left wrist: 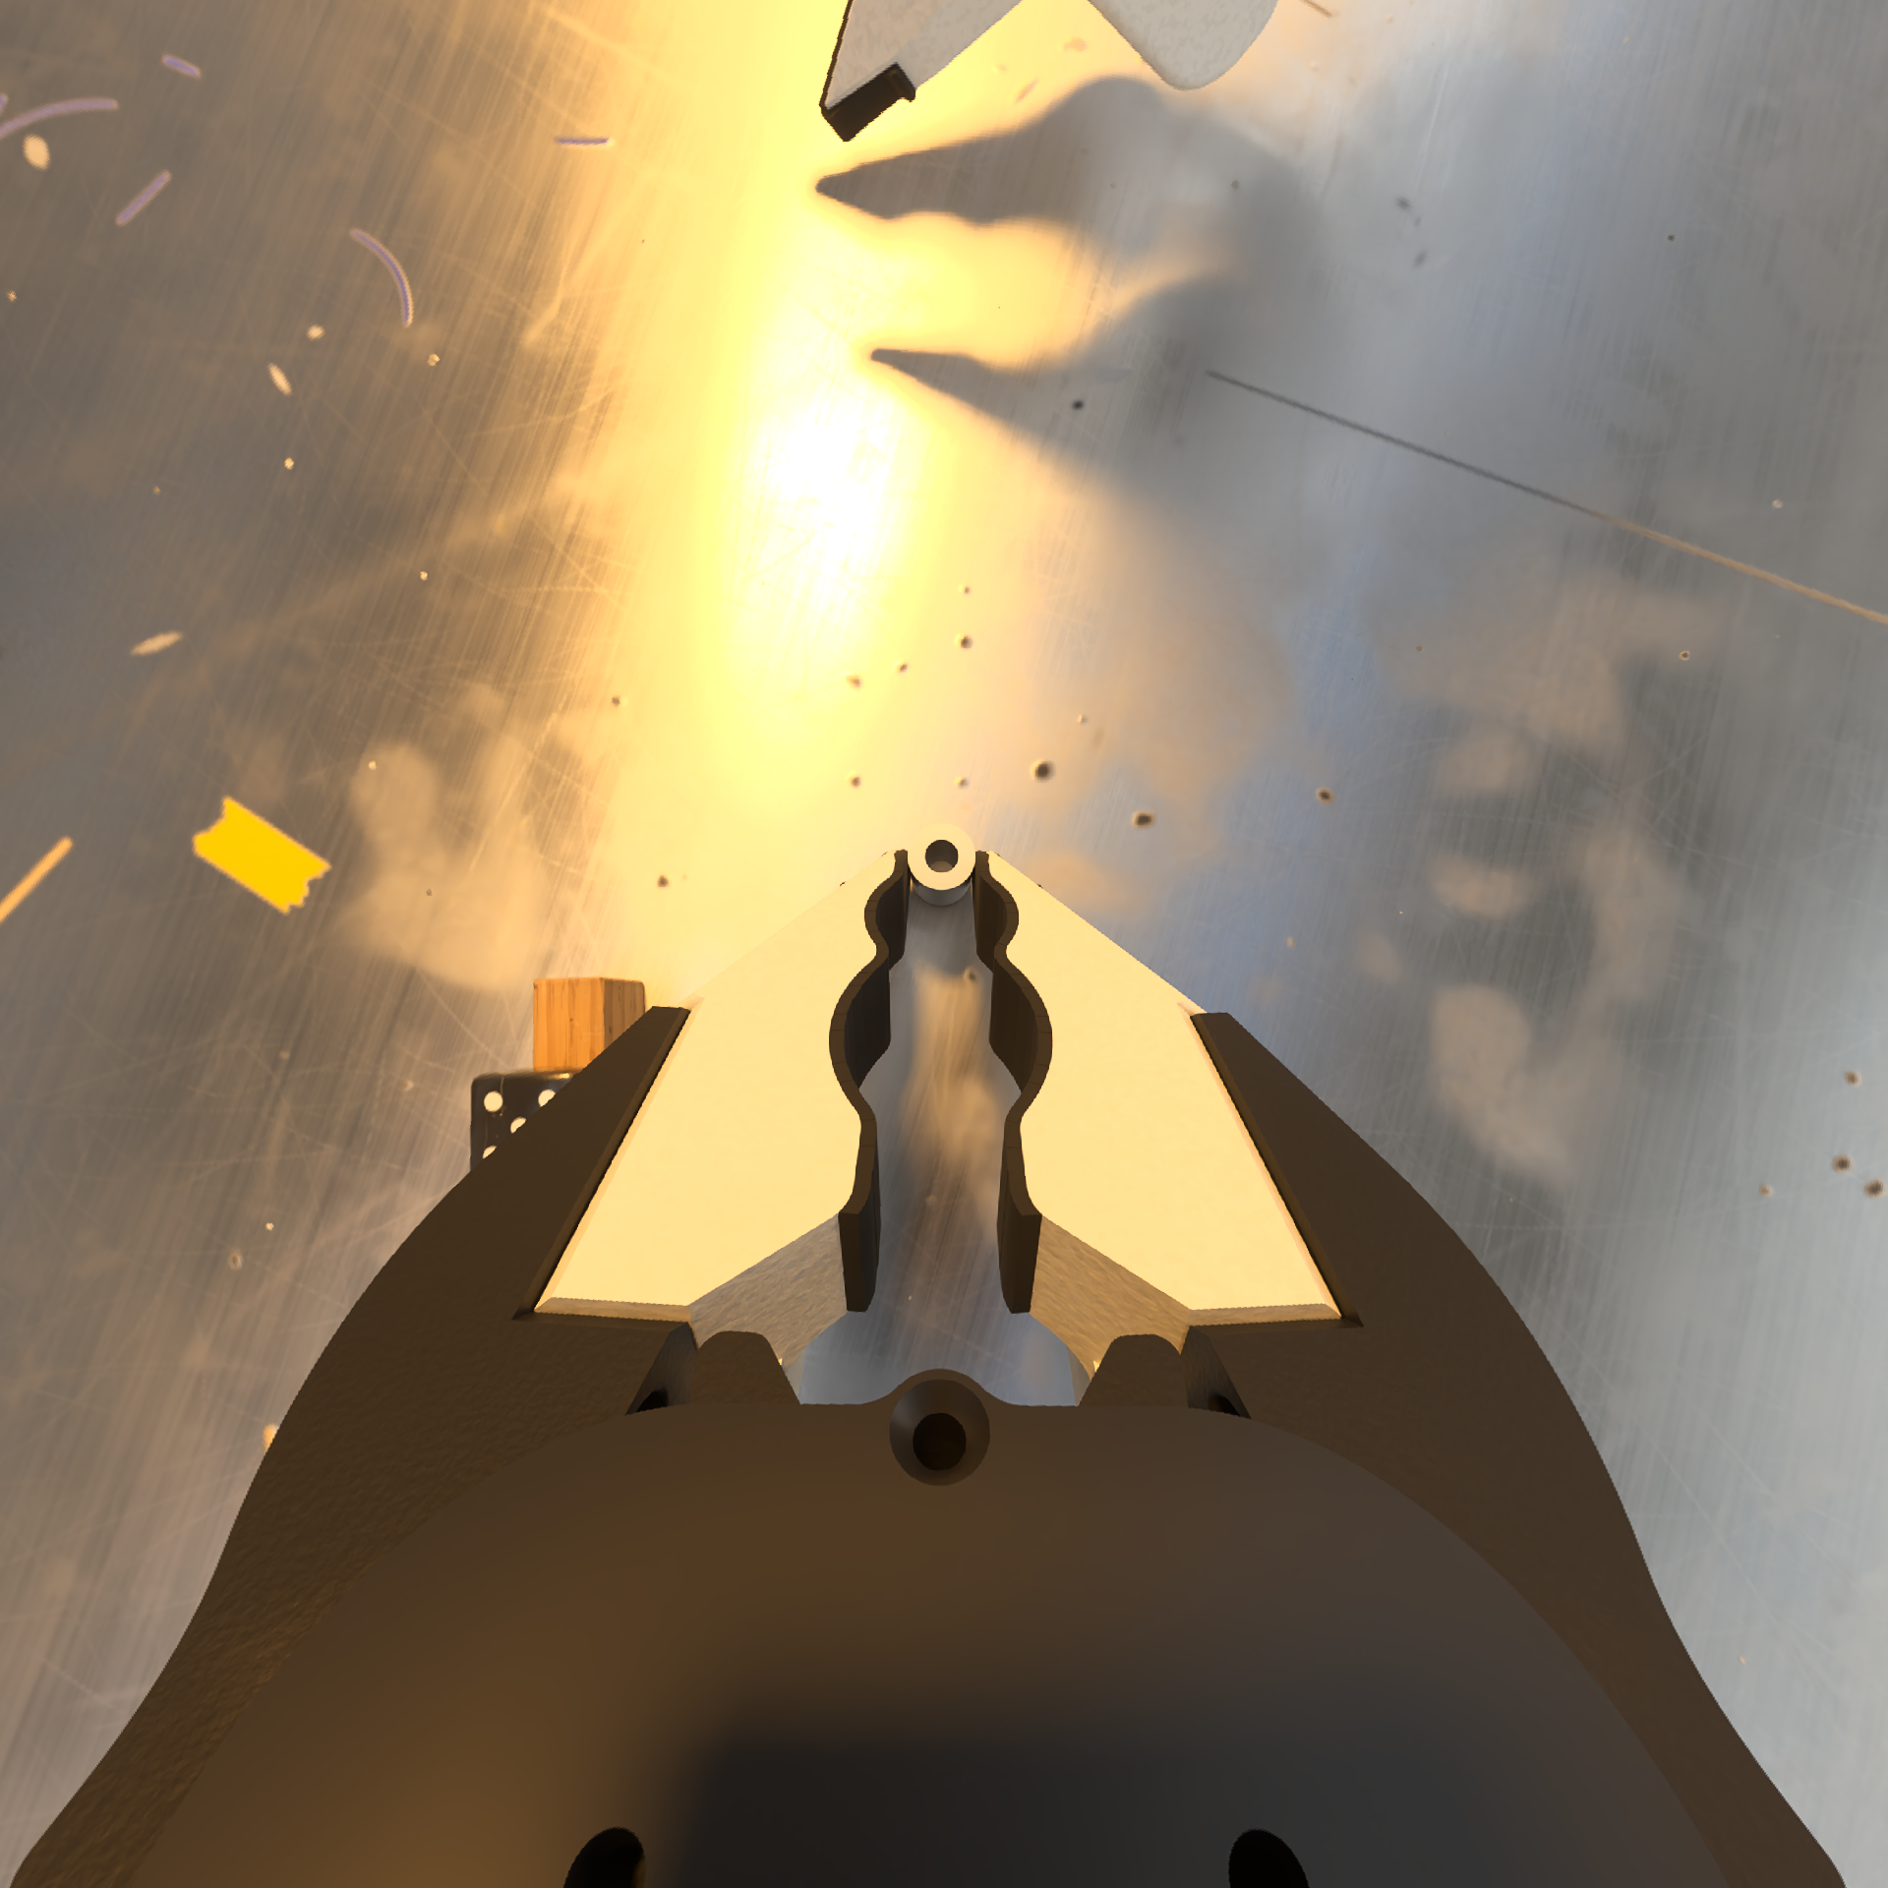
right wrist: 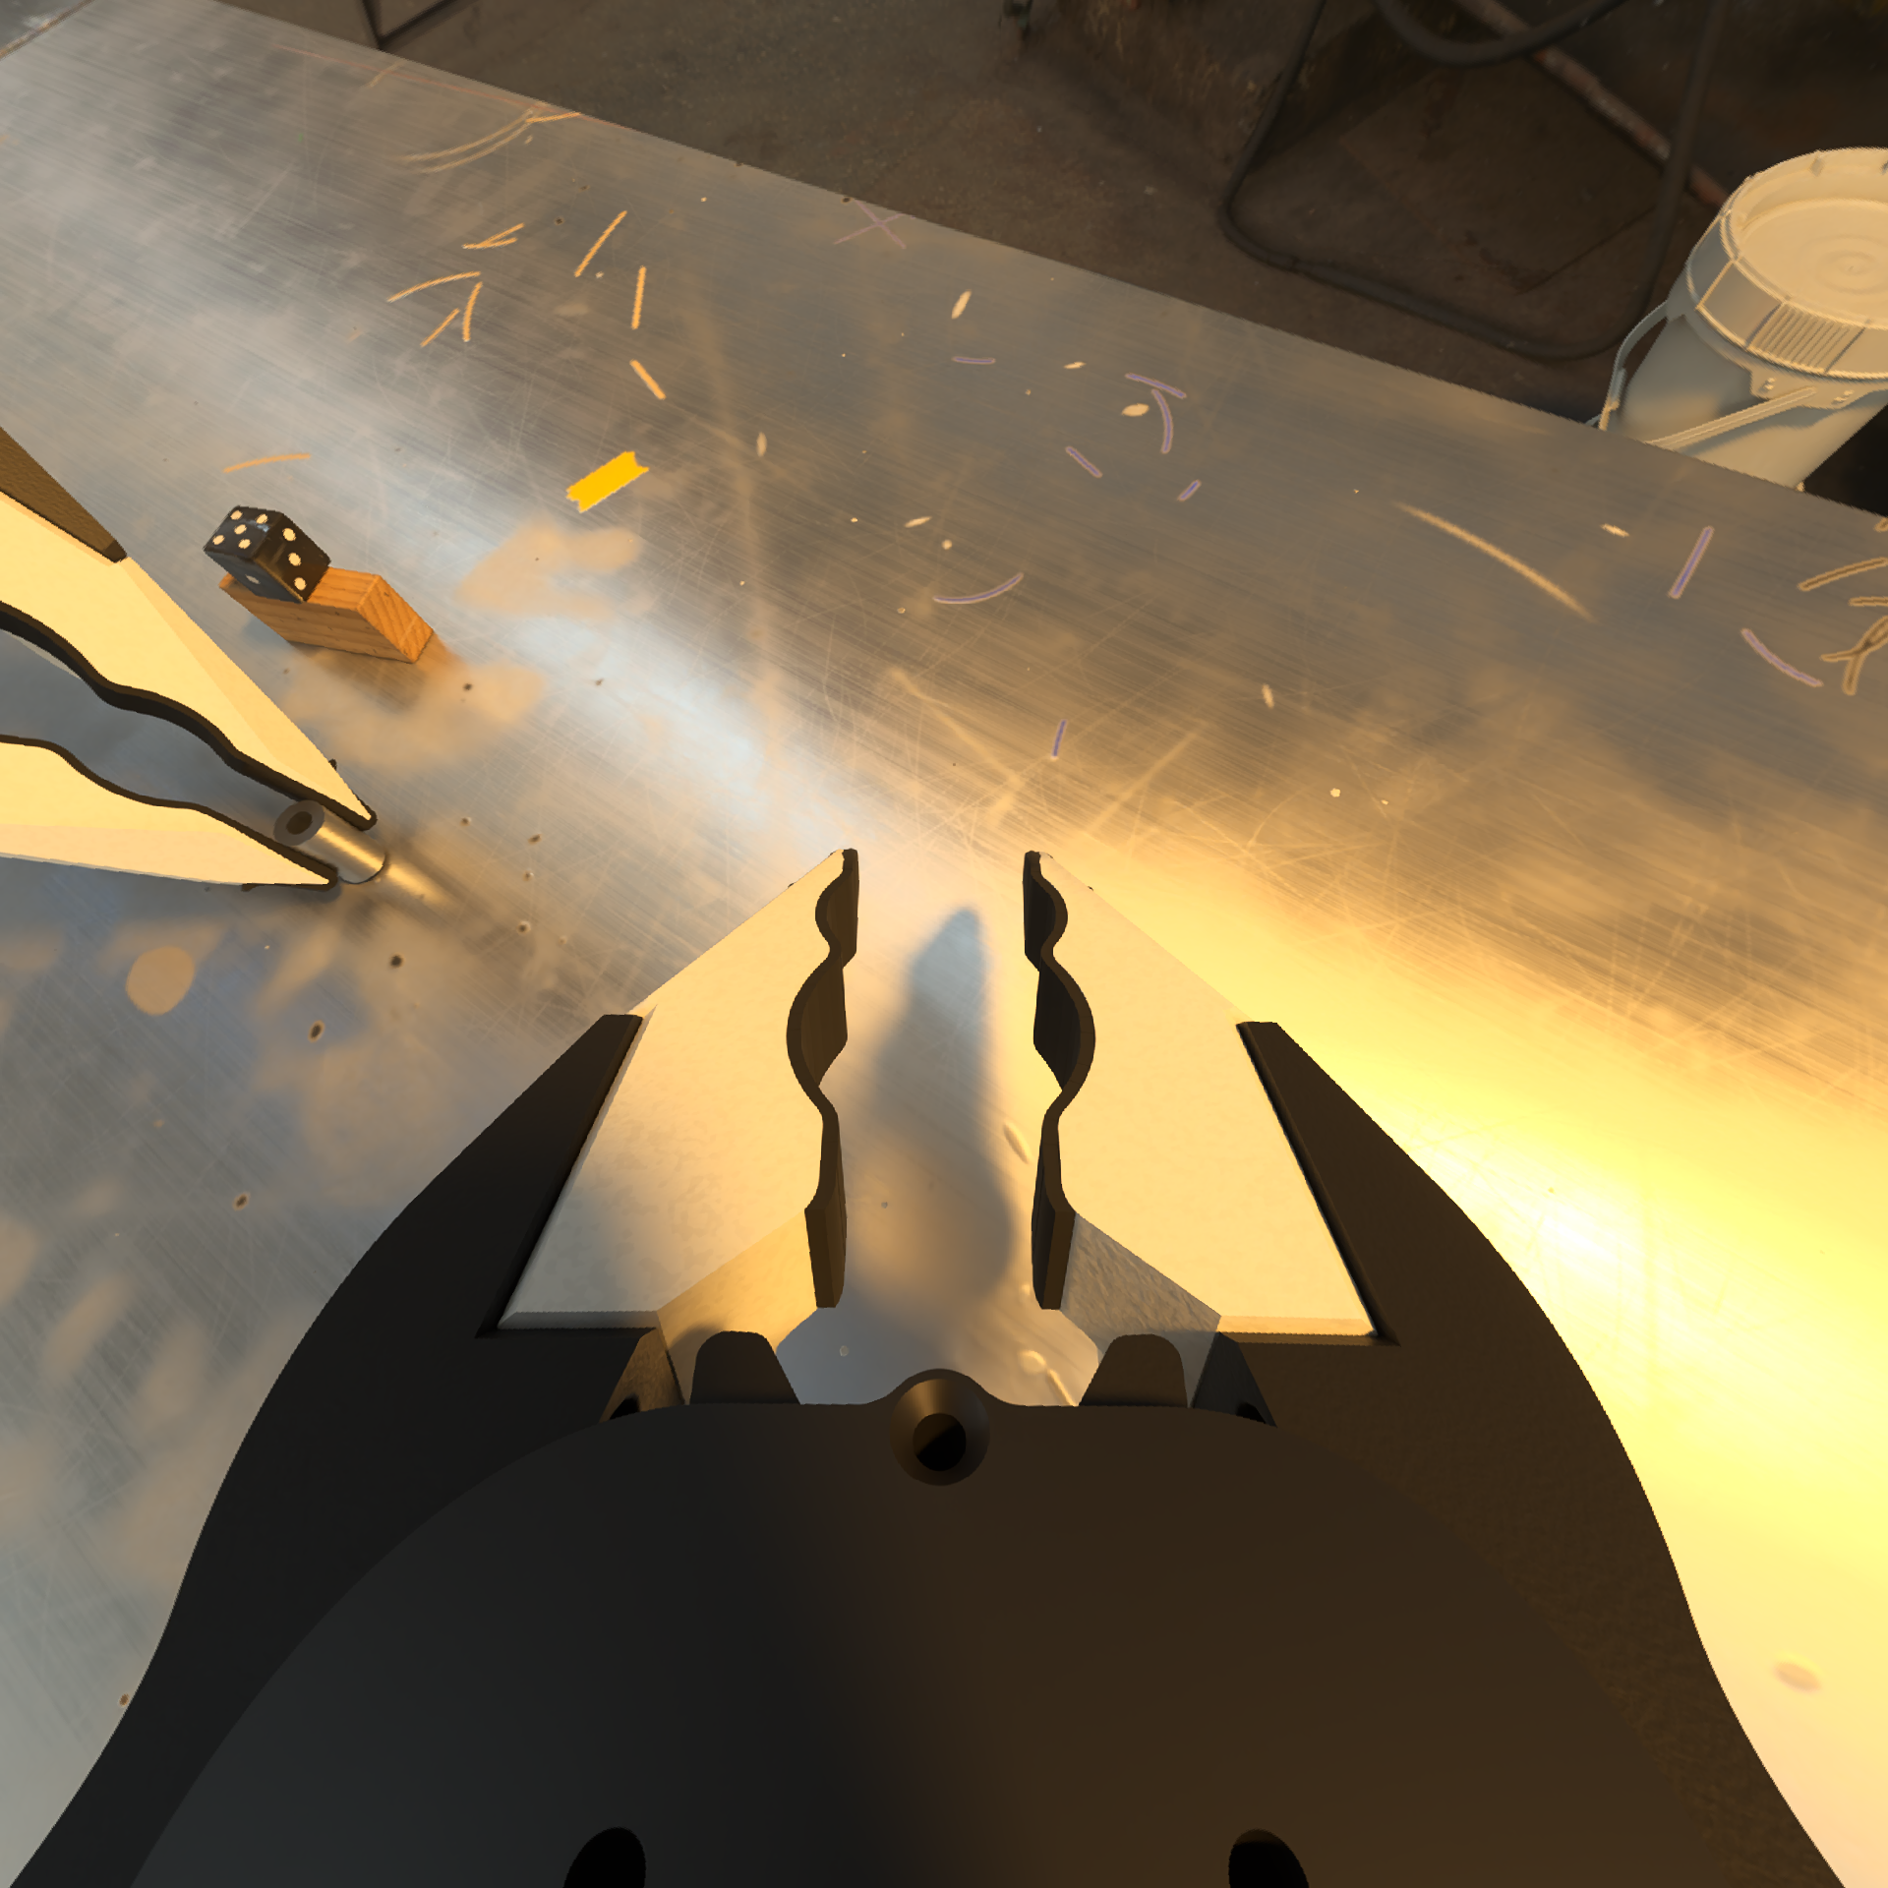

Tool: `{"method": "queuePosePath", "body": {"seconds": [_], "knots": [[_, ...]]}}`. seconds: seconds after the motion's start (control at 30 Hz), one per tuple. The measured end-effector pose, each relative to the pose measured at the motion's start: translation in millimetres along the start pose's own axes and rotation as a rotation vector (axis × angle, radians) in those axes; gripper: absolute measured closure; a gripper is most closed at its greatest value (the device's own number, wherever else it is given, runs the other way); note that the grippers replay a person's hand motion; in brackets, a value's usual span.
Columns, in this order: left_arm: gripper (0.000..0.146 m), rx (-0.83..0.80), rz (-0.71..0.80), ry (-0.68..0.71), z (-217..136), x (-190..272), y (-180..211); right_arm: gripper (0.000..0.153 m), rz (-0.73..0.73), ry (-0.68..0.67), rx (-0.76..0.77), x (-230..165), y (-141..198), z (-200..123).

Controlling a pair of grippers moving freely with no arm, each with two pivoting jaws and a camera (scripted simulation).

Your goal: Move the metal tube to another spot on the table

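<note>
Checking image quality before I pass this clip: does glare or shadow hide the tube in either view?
Left wrist view: warm glare streaks the table, yet the tube shows clearly at the left gripper tips. Right wrist view: glare sits right of the right gripper; tube unobscured.

The surface (right wrist: 1124, 633) is silver-grey metal with fine scratches, orange and violet scribble marks, dark specks and a warm yellow glare. The tube (left wrist: 941, 858) is pale grey and shiny. The left tool (left wrist: 941, 868) has cream-white fingers (left wrist: 756, 1103) with dark brown inner edges on a dark body; the right tool (right wrist: 940, 858) looks the same. The die (right wrist: 268, 550) is black with white dots. The block (right wrist: 337, 618) is light wood with striped grain. The tape (right wrist: 607, 480) is yellow. The bucket (right wrist: 1778, 327) is pale grey-white.
</note>
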State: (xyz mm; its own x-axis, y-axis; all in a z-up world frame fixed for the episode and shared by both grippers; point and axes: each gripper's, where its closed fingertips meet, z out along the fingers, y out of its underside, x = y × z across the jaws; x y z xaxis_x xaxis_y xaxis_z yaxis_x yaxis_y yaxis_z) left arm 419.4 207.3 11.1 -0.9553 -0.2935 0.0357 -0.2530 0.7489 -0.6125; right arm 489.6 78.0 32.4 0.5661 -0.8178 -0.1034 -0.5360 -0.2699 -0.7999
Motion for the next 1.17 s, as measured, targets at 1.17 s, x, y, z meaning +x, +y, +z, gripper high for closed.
{"method": "queuePosePath", "body": {"seconds": [1.17], "knots": [[0.129,0.132,0.08,-0.077,-40,-66,19,0.12,-0.235,-0.433,-0.03,-97,-27,44]]}}
